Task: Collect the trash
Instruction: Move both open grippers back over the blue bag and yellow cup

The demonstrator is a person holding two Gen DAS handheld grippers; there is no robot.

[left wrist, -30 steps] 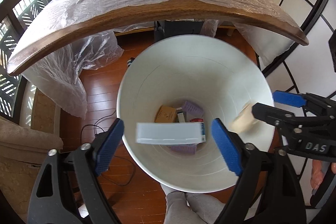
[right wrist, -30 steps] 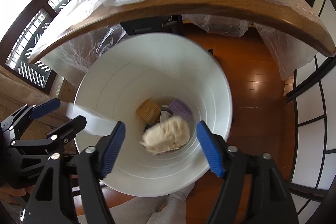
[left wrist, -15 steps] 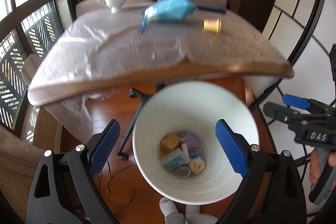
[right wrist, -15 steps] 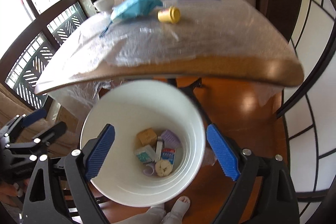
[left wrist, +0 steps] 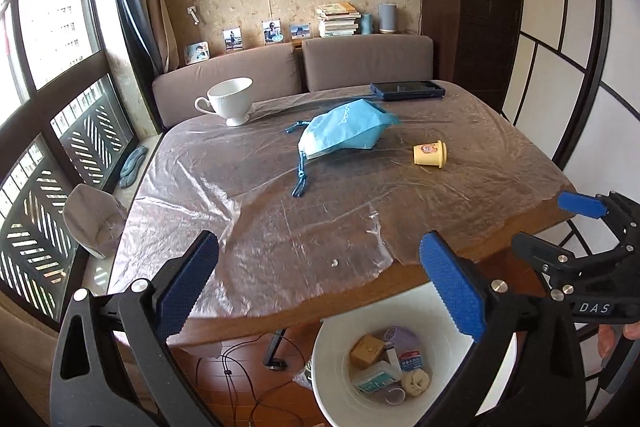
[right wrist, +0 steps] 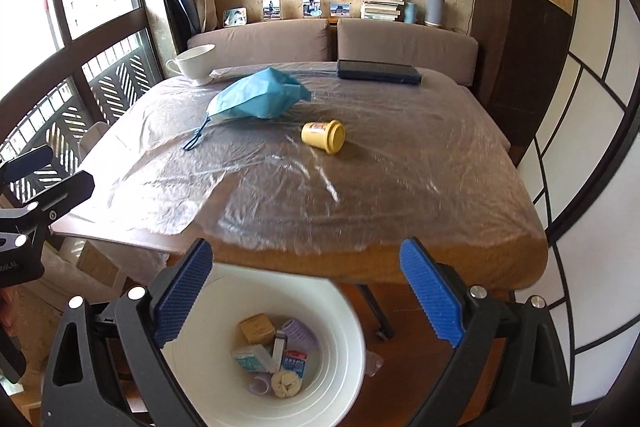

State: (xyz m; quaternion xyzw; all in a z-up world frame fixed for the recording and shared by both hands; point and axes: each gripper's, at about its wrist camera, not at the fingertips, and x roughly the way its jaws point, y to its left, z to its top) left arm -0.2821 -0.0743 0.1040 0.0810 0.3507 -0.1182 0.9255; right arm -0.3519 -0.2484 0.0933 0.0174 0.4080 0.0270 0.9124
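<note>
Two grippers, left [left wrist: 320, 287] and right [right wrist: 306, 293]: jaws just opened wide, nothing between them. Bin [right wrist: 344, 331] below the fingertips holds dropped trash (boxes, a wad), so the drop looks done. Yellow cup [right wrist: 325, 135] lies tipped on the table [right wrist: 400, 187], well beyond the fingers, likely next; blue pouch [right wrist: 256, 97] farther.

left wrist: looks down-forward over table [left wrist: 460, 187] | right wrist: same facing, from its right | shared: table, white bin [right wrist: 344, 311] below near edge
</note>
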